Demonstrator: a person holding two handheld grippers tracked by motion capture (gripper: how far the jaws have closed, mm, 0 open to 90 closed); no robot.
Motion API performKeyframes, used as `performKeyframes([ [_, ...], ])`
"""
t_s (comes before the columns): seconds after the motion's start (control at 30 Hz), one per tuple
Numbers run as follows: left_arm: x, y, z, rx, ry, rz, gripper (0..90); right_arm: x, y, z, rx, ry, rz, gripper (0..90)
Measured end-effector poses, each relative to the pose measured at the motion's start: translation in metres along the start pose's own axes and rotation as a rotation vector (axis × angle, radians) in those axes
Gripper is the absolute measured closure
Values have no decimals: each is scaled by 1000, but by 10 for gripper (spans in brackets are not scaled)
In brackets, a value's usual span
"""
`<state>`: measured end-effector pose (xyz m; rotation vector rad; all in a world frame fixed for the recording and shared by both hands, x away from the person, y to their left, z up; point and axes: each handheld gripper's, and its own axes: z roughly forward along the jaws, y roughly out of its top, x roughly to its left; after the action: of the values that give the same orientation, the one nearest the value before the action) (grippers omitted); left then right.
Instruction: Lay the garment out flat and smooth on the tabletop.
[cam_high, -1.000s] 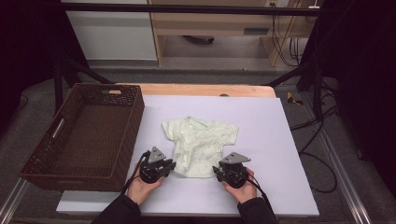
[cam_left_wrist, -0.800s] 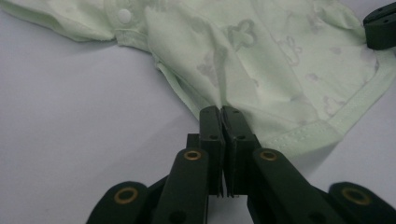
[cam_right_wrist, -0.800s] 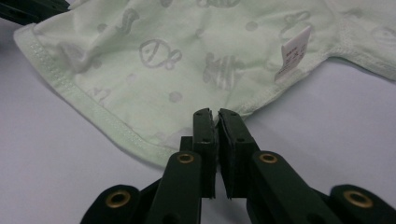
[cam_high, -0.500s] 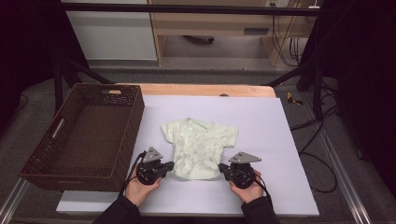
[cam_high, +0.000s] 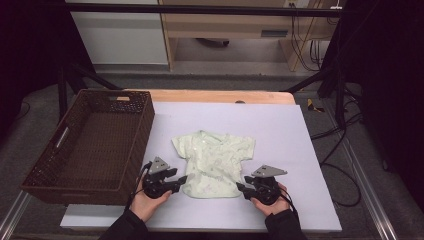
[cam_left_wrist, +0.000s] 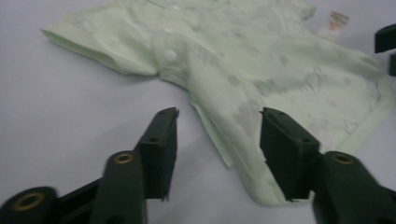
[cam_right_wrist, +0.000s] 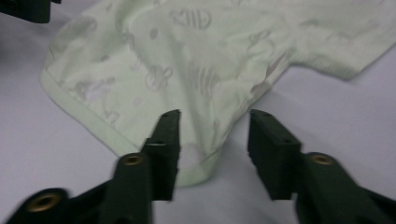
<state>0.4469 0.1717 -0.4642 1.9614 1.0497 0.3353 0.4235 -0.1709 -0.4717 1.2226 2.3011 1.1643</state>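
Pale green garment: a small short-sleeved shirt (cam_high: 214, 162) lies spread flat on the white table cover (cam_high: 280, 130), collar away from the person, hem toward the near edge.
Shirt detail: a snap button (cam_left_wrist: 170, 55) shows near one sleeve; a faint grey print covers the cloth; a label (cam_left_wrist: 337, 19) sticks out at the far side in the left gripper view.
Left gripper (cam_high: 184, 179): at the shirt's lower left corner, jaws just opened and standing apart; the side seam lies between them, and the pads appear not to press it, though the cloth runs close under one jaw.
Right gripper (cam_high: 241, 187): at the lower right corner, jaws just opened; the hem corner (cam_right_wrist: 198, 161) bulges up loosely between them, unclamped.
Hands: one on each gripper, entering from the near edge, dark sleeves.
Basket (cam_high: 145, 120): brown wicker, left of the shirt, overhanging the table's left side.
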Motion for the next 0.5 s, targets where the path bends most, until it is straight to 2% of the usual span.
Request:
performKeyframes([
  [0.07, 9, 6, 2, -15, 10, -24, 371, -2, 2, -3, -34, -3, -7, 444],
  [0.17, 22, 14, 6, -36, 41, -53, 330, -8, 5, -6, -76, -10, 1, 342],
  [0.27, 35, 19, 14, -55, 79, -79, 334, -12, 5, -7, -90, -26, 5, 312],
  [0.37, 42, 23, 23, -48, 110, -87, 419, -17, 5, -9, -95, -34, 6, 318],
  [0.43, 44, 26, 27, -44, 126, -67, 485, -19, 5, -10, -100, -43, 3, 324],
  [0.5, 45, 30, 33, -44, 124, -63, 543, -21, 4, -10, -100, -46, 10, 327],
])
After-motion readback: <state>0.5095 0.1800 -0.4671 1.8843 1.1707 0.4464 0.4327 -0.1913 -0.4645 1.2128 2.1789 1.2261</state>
